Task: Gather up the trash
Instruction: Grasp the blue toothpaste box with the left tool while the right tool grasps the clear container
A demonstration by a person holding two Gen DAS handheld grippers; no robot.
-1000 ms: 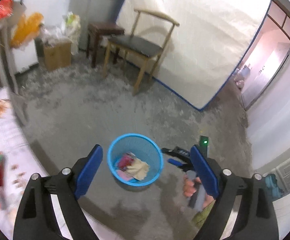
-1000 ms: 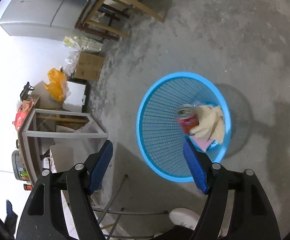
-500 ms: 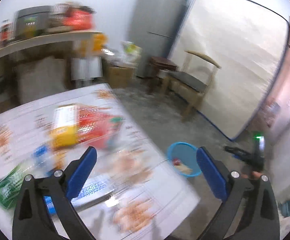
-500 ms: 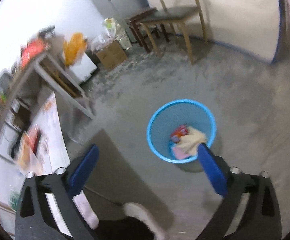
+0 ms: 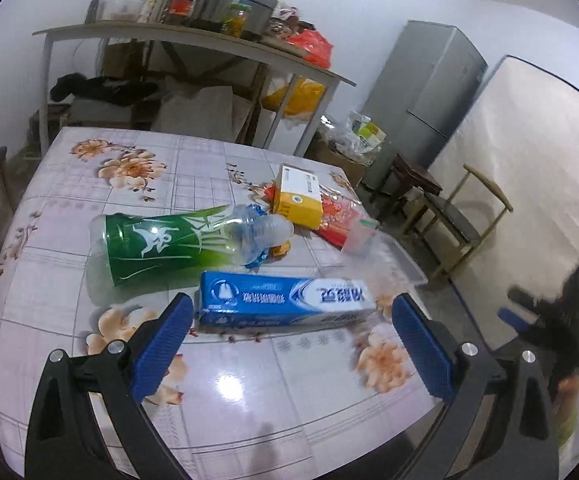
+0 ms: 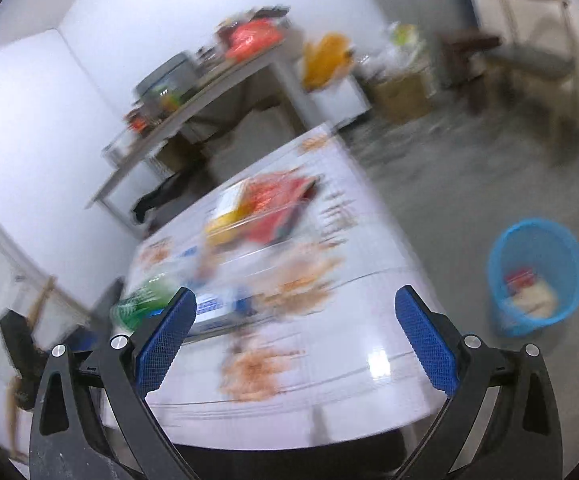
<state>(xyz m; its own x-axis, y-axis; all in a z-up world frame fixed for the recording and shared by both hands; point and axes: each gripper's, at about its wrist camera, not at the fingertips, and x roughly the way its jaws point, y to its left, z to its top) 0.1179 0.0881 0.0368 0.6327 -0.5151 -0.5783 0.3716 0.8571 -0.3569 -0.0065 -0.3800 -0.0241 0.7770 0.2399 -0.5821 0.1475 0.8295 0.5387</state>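
Floral table (image 5: 89, 360): toothpaste box (image 5: 281, 300) just beyond left hand-held gripper (image 5: 291, 330), jaws wide, empty.

**Where the things lie on and around the tabletop**

On the tabletop (image 5: 69, 184) a toothpaste box (image 5: 285, 300) lies crosswise nearest the left claw (image 5: 289, 336). Just behind it lies a bottle (image 5: 169, 244) on its side, neck to the right. Behind that, a small carton (image 5: 299, 198) rests on a flat packet (image 5: 337, 220). A shelf table (image 5: 193, 40) stands beyond. Right of the tabletop, on the floor, sits a basket (image 6: 569, 248) with trash inside.
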